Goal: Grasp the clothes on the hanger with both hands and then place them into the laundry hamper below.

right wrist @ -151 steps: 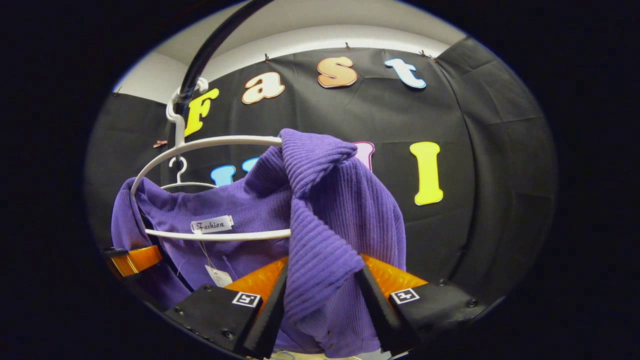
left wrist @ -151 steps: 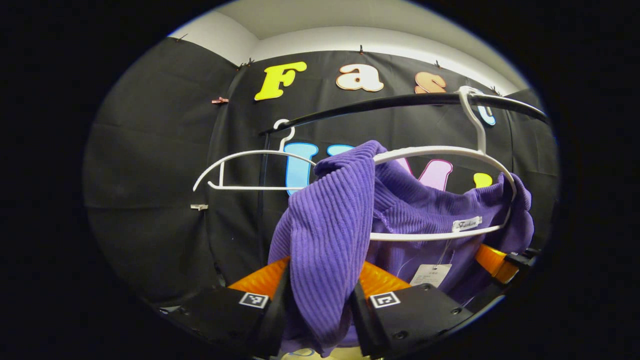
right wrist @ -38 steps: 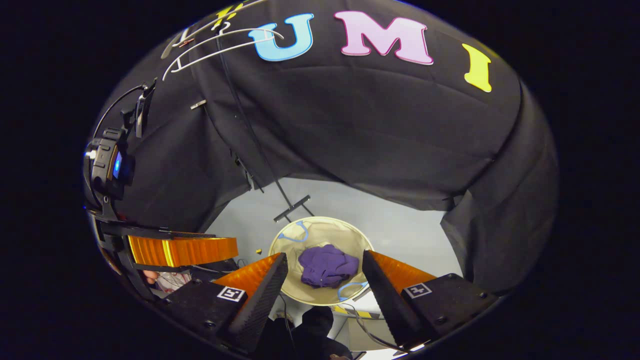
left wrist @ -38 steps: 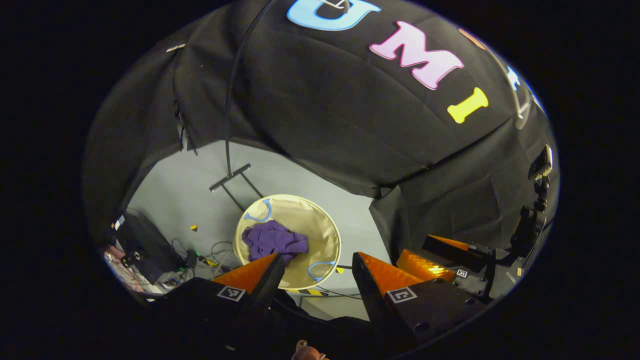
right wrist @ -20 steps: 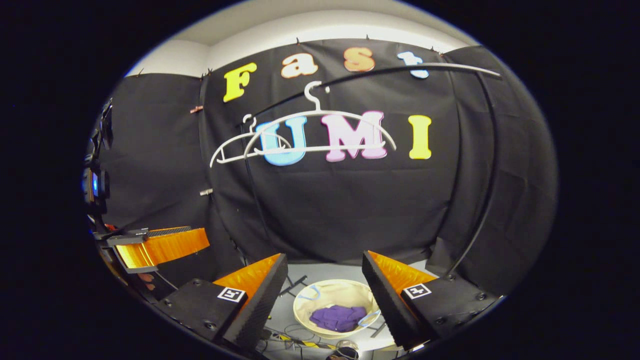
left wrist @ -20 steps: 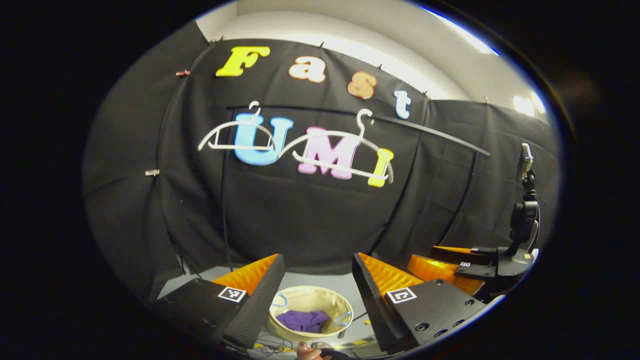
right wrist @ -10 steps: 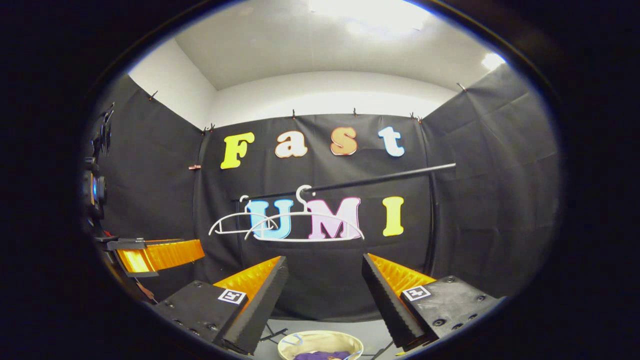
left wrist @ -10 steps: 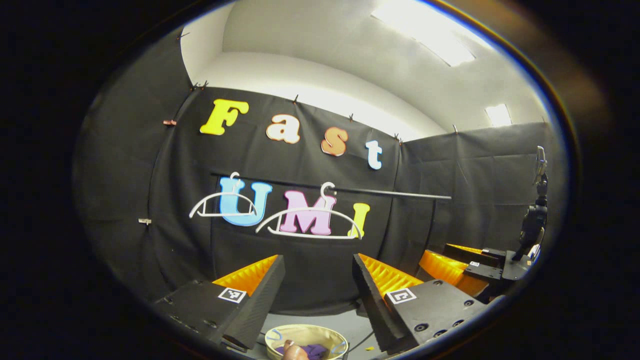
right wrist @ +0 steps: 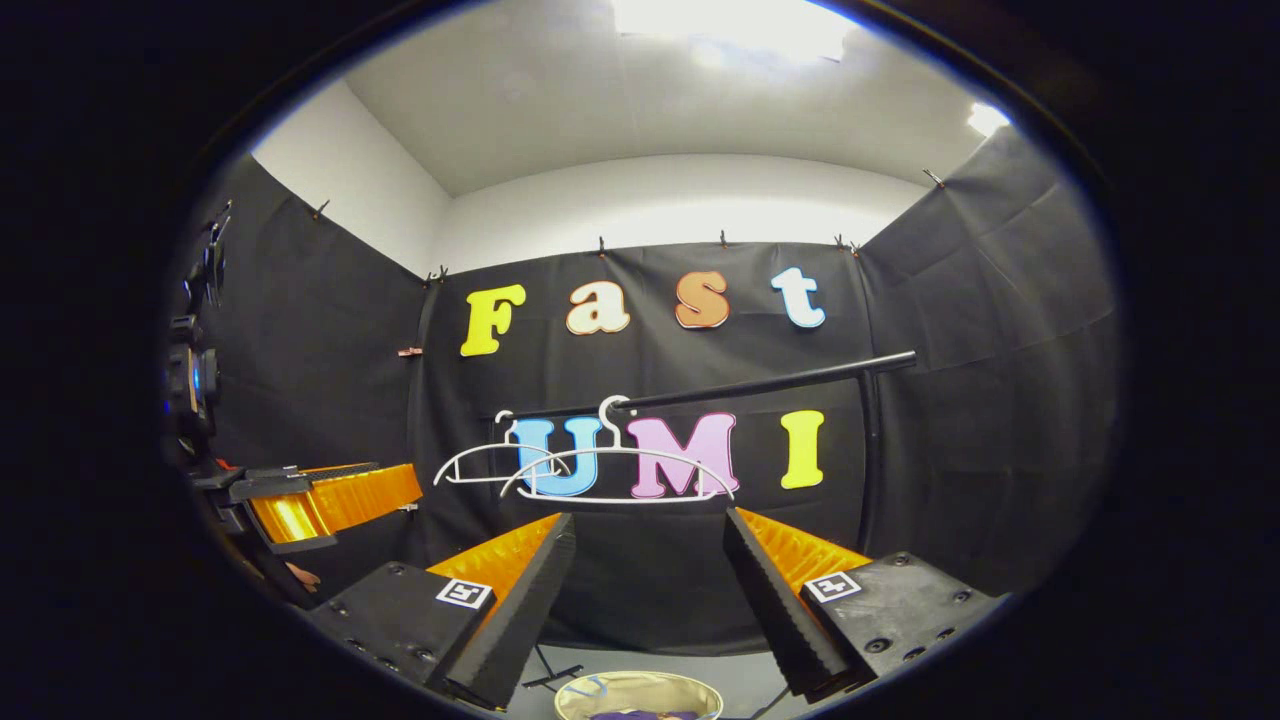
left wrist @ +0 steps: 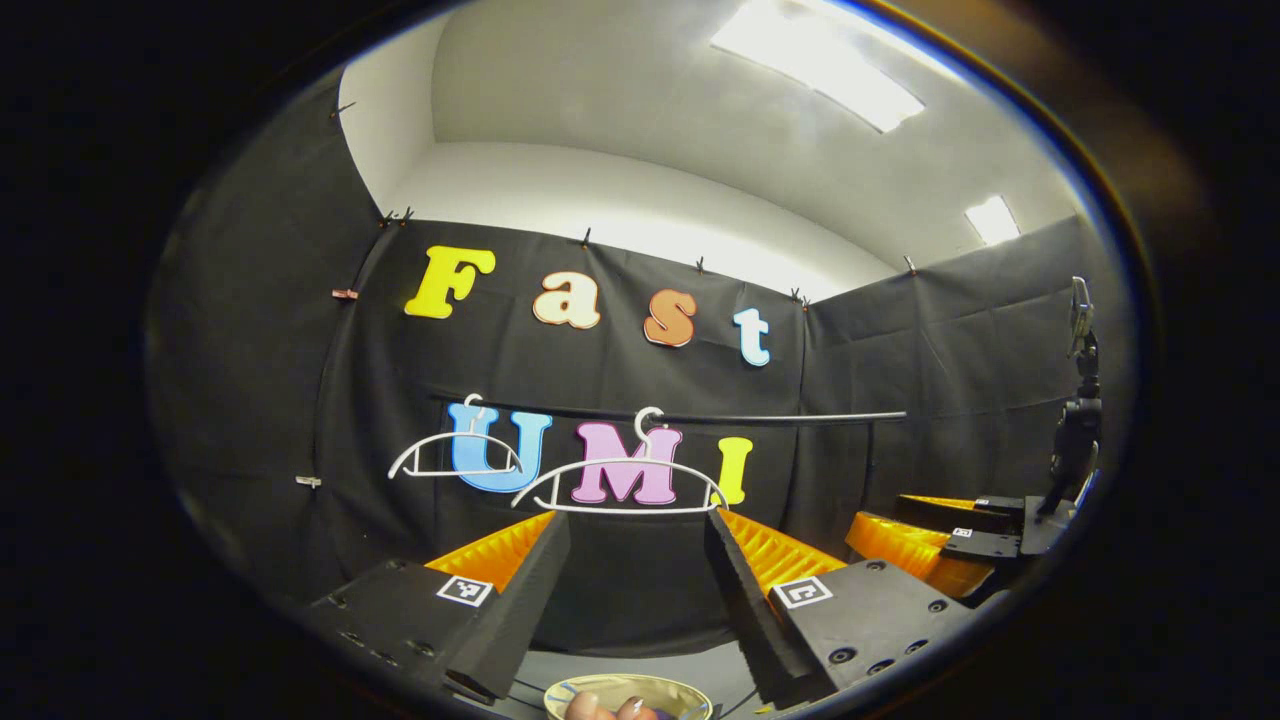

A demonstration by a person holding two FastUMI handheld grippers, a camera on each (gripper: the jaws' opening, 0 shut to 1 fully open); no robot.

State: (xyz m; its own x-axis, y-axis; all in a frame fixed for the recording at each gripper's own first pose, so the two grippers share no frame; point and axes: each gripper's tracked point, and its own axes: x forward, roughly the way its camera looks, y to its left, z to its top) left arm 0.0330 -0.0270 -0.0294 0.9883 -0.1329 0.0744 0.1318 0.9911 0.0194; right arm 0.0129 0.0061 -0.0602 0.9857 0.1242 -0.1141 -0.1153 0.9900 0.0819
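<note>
Smooth plastic hangers [right wrist: 618, 472] hang from a matt rail [right wrist: 760, 385].

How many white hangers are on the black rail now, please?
2. One smaller-looking hanger hangs toward the rail's left end, and a second hanger hangs right of it, nearer the camera. Both are bare. I see no others; none seems hidden.

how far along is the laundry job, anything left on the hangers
Looks done. Both hangers hang bare on the rail. A bit of purple cloth shows in the hamper below. Nothing in hand: left gripper and right gripper have jaws apart and empty. Nothing visibly left.
</note>
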